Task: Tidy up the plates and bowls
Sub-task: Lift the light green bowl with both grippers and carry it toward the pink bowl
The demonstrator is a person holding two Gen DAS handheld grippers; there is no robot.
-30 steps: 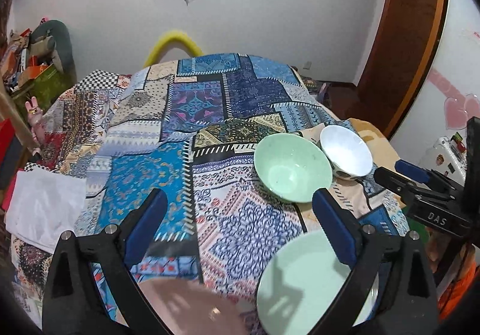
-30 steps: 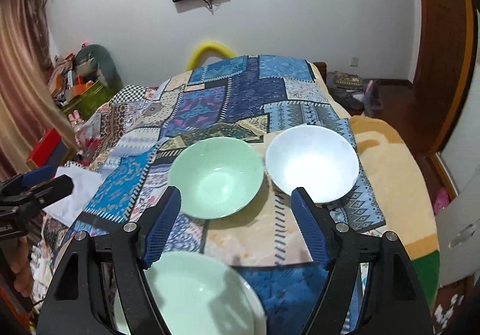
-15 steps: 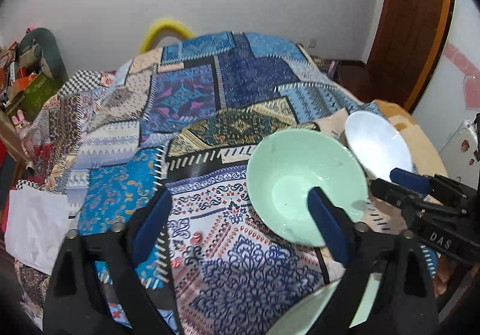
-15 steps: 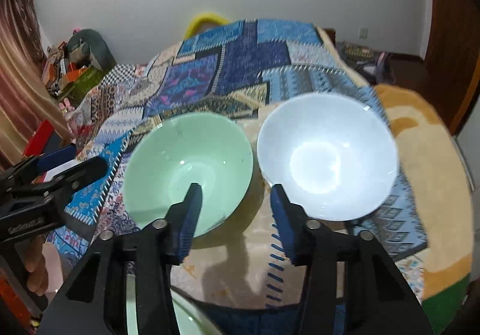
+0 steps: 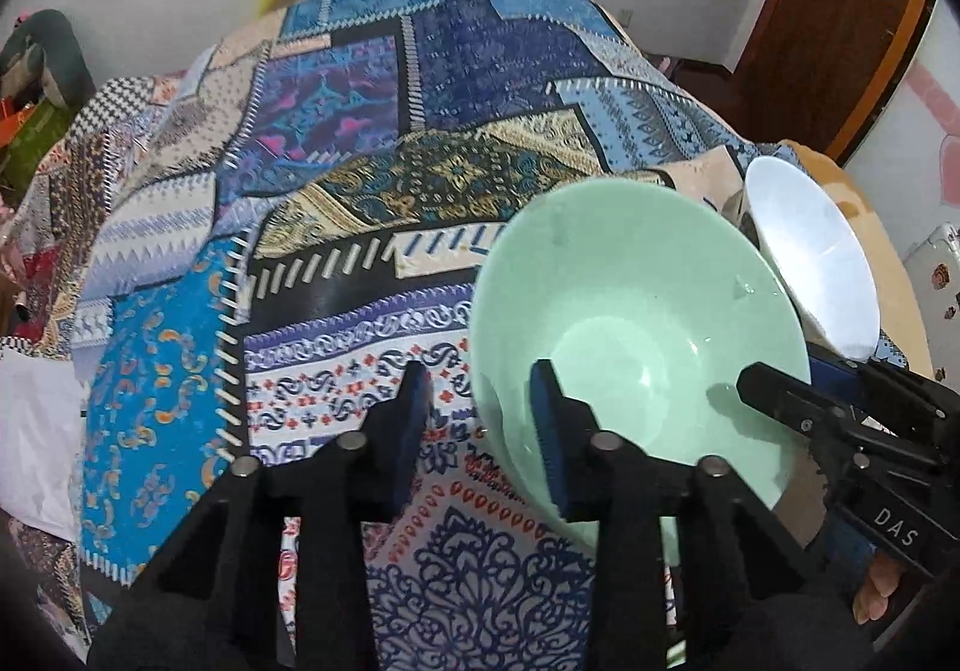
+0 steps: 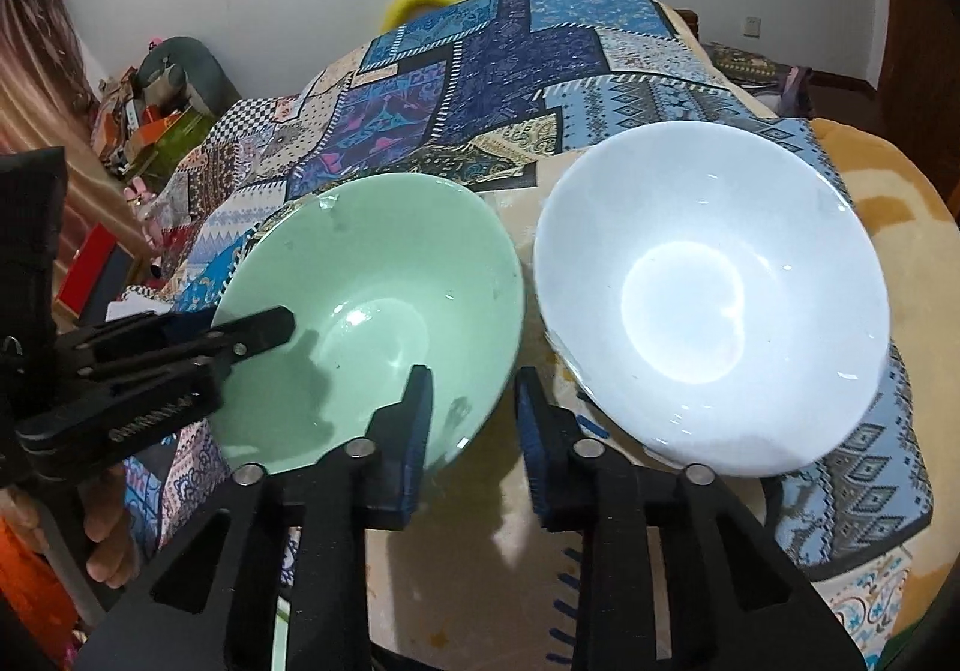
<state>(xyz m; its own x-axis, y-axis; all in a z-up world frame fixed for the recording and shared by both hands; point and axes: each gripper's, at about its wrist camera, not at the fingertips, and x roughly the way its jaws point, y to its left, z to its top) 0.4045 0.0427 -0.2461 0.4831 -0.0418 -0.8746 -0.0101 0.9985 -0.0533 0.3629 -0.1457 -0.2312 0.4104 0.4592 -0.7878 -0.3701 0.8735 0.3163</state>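
Item 1: green bowl (image 6: 372, 311), set upright on the patchwork cloth (image 5: 336, 203) of the table, toward its right edge. Its near rim is straddled by both tools.

Item 2: white bowl (image 6: 708, 305), set just beside the green bowl on the right-edge side; whether the rims touch cannot be told. It is not gripped.

Item 3: left gripper (image 5: 480, 407), jaws partly closed, the bowl's left rim wall held between the pads; firm contact cannot be confirmed.

Item 4: right gripper (image 6: 471, 413), jaws narrowed, one pad inside the green bowl's right rim, the other outside it, in the gap toward the white bowl. A full pinch is not confirmed.

Step in hand, as judged: the green bowl is being taken at two rim points for stacking.

Next move, as judged: both grips are to be completed, and the bowl is to be lifted level and lowered into or beneath its neighbour without the rims being knocked.
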